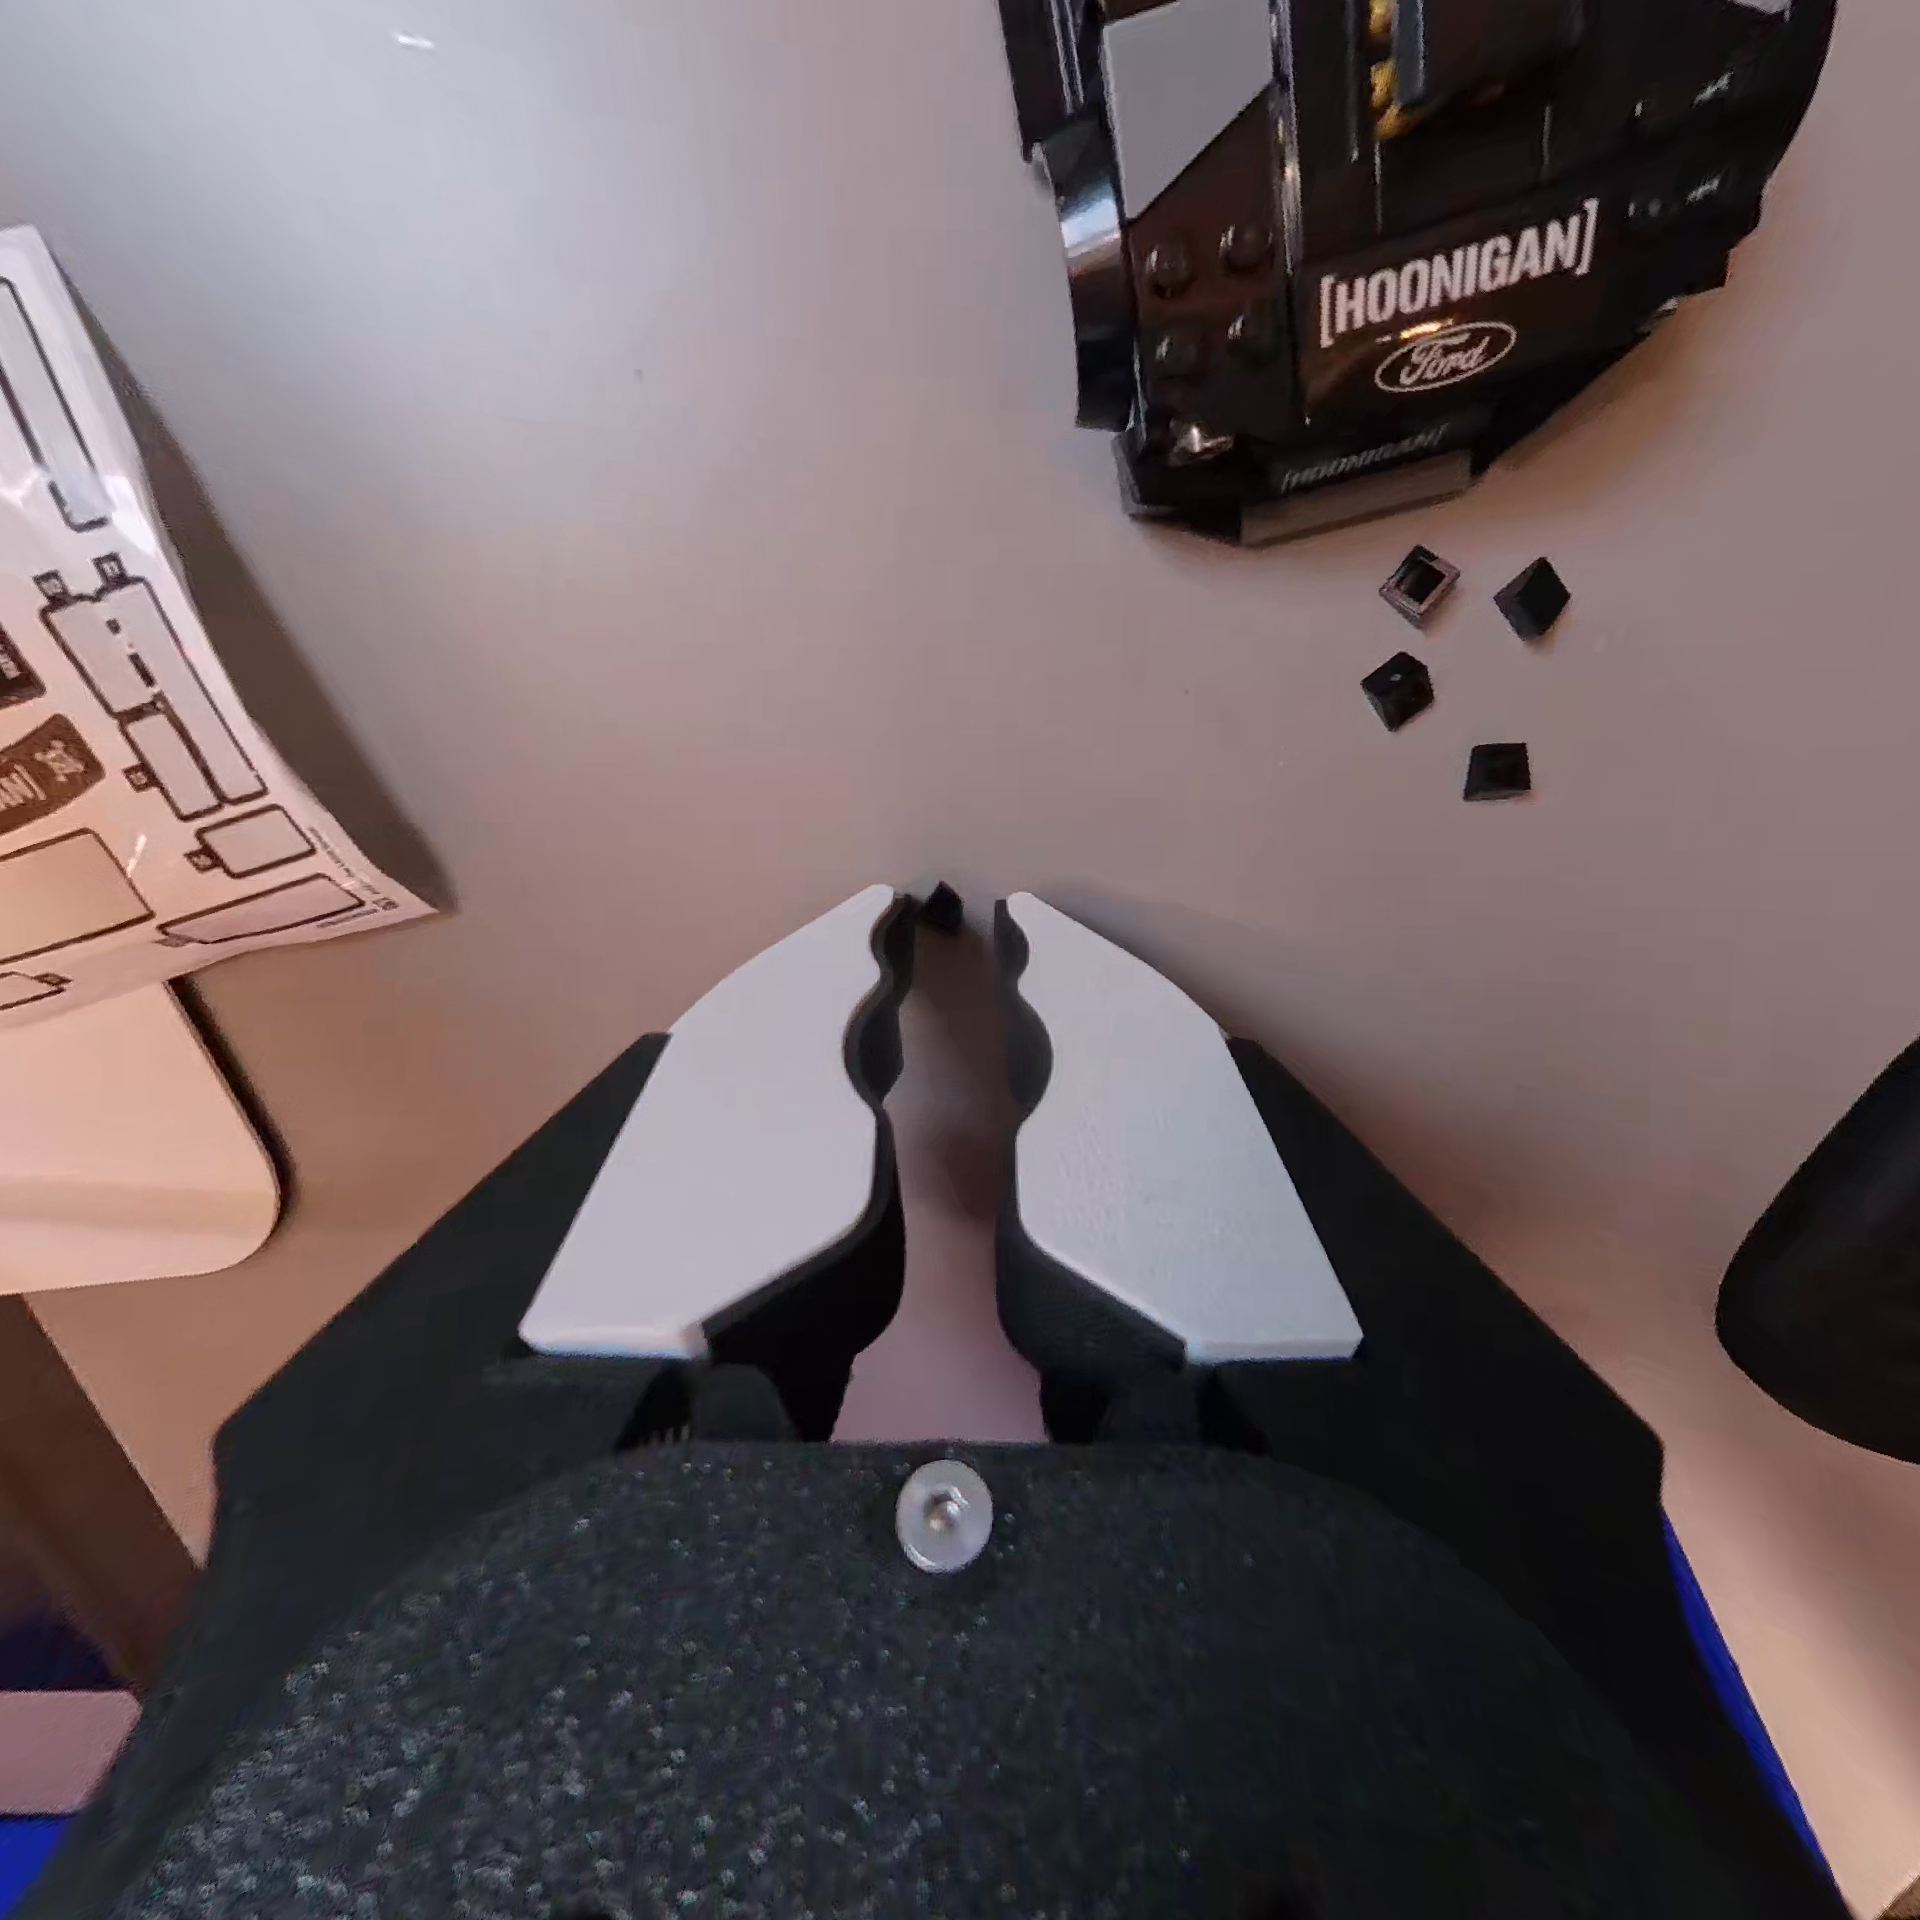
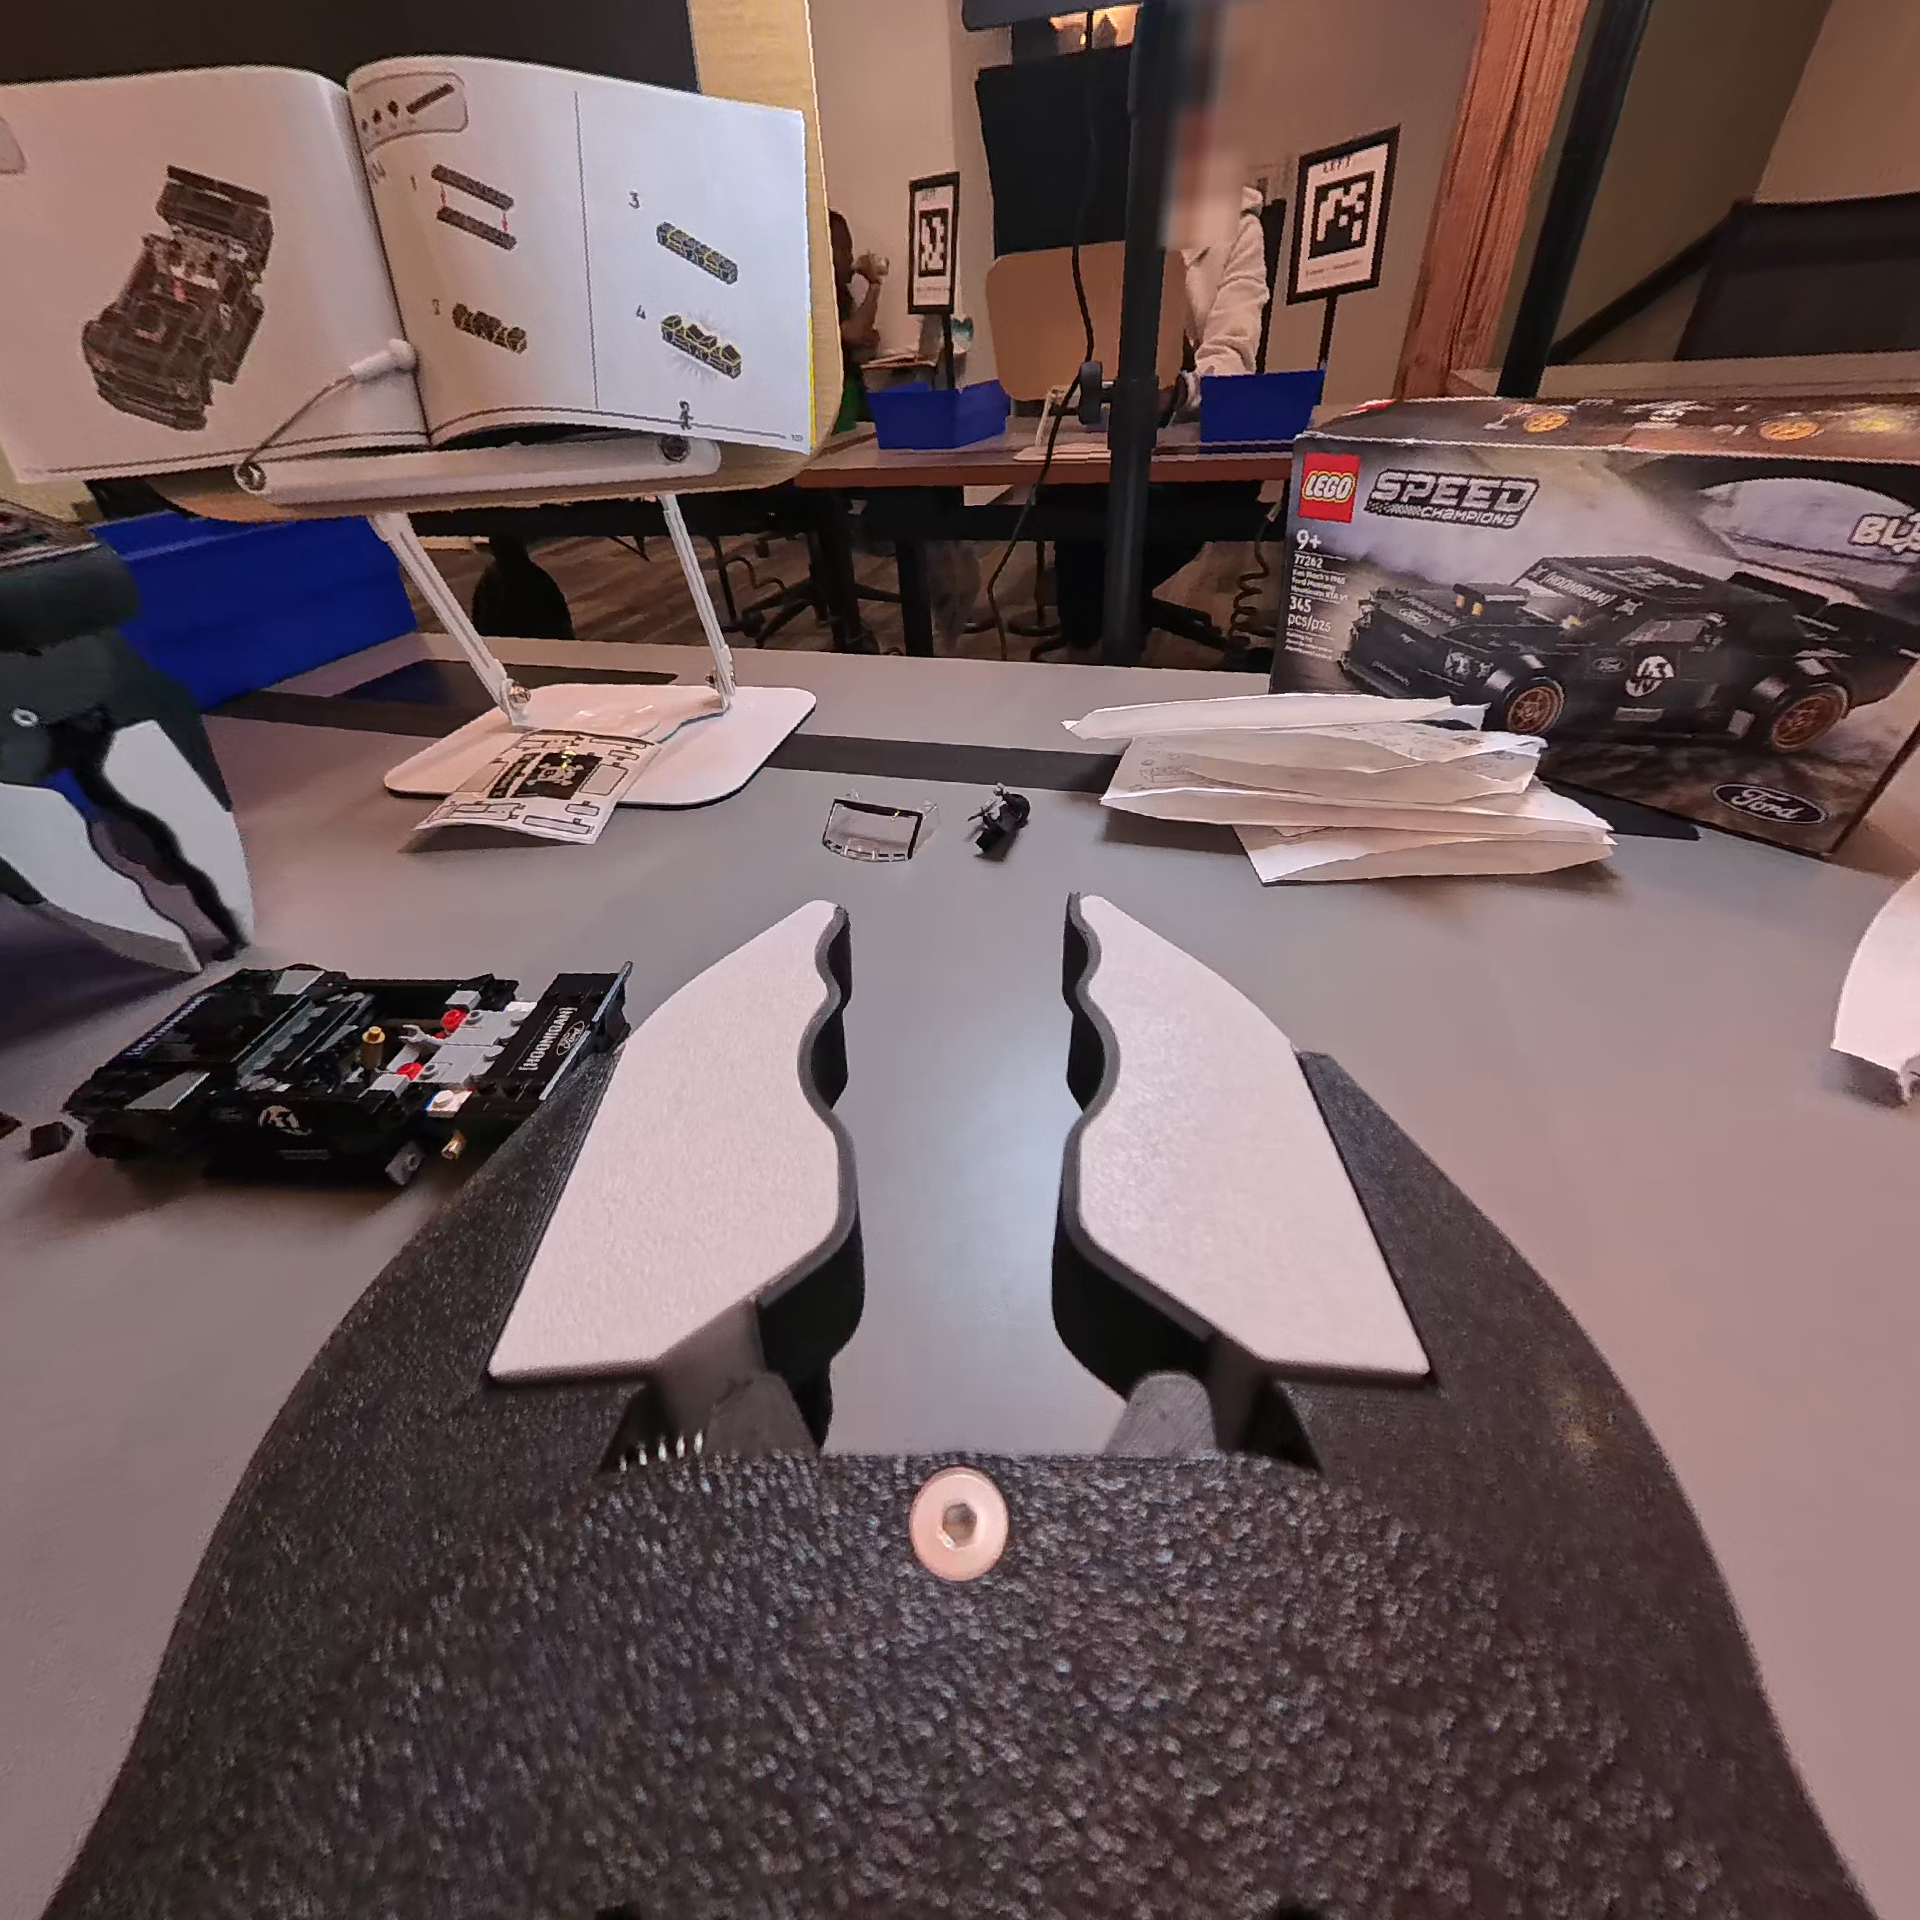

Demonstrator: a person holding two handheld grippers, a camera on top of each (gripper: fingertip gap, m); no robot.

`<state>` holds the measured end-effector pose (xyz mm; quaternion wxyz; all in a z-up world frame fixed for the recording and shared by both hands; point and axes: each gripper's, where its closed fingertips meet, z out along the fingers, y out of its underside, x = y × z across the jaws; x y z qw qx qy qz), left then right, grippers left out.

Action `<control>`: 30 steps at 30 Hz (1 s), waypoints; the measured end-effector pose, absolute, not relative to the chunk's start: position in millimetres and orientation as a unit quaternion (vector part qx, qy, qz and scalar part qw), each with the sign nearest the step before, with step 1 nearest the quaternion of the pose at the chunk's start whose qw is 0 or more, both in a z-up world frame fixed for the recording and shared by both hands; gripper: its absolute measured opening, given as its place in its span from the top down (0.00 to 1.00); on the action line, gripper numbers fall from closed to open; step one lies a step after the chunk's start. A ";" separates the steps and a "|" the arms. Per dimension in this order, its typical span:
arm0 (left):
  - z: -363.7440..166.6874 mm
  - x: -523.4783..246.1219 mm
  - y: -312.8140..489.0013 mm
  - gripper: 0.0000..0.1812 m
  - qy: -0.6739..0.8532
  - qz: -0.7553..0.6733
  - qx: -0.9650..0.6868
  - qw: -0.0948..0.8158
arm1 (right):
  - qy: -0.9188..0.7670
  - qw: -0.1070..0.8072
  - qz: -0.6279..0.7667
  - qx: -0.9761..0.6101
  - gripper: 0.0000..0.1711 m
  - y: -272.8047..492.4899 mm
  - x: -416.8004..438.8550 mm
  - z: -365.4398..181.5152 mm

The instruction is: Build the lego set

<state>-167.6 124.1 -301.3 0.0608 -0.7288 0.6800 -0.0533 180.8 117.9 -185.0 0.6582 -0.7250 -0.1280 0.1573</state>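
Observation:
The partly built black lego car [image 1: 1403, 260] lies on the grey table, far right of my left gripper; the right wrist view shows it at the left [image 2: 343, 1070]. Several small black sloped pieces [image 1: 1455, 675] lie loose in front of it. My left gripper [image 1: 948, 909] points down at the table with its jaws narrowly apart around one more small black piece [image 1: 940, 906], which touches the left finger; a gap shows on its right side. This gripper also shows in the right wrist view [image 2: 197, 935]. My right gripper [image 2: 956, 914] is open and empty above the table.
A sticker sheet [image 1: 156, 727] overhangs the white stand base [image 1: 125, 1143]. The stand holds the open instruction booklet [image 2: 416, 260]. Farther off lie a clear windscreen piece [image 2: 878, 828], a small black part [image 2: 1000, 816], white paper bags [image 2: 1351, 810] and the set's box [image 2: 1610, 623]. About 35 cm separates my left fingertips from my right.

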 end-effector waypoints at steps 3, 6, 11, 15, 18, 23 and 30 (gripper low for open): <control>-301.7 -168.4 122.6 0.94 0.680 -0.056 -0.729 0.056 | -0.128 0.656 0.161 -0.726 0.77 118.3 180.3 -185.6; -301.8 -168.2 121.5 0.96 0.679 -0.061 -0.729 0.058 | -0.127 0.656 0.161 -0.726 0.77 118.4 180.6 -185.8; -295.5 -169.1 120.5 0.96 0.676 -0.064 -0.731 0.065 | -0.125 0.656 0.163 -0.726 0.77 118.3 180.6 -185.7; -215.4 -190.4 121.9 0.96 0.643 -0.067 -0.749 0.146 | -0.123 0.655 0.164 -0.728 0.77 118.8 181.4 -186.8; -165.8 -245.9 114.6 0.95 0.602 -0.029 -0.780 0.167 | -0.121 0.653 0.165 -0.729 0.77 120.0 181.5 -187.4; -176.3 -323.4 86.6 0.95 0.538 0.011 -0.830 0.146 | -0.124 0.647 0.156 -0.736 0.77 122.0 180.2 -192.4; -241.6 -371.8 66.9 0.95 0.497 -0.006 -0.862 0.105 | -0.136 0.639 0.110 -0.749 0.77 125.2 179.2 -200.8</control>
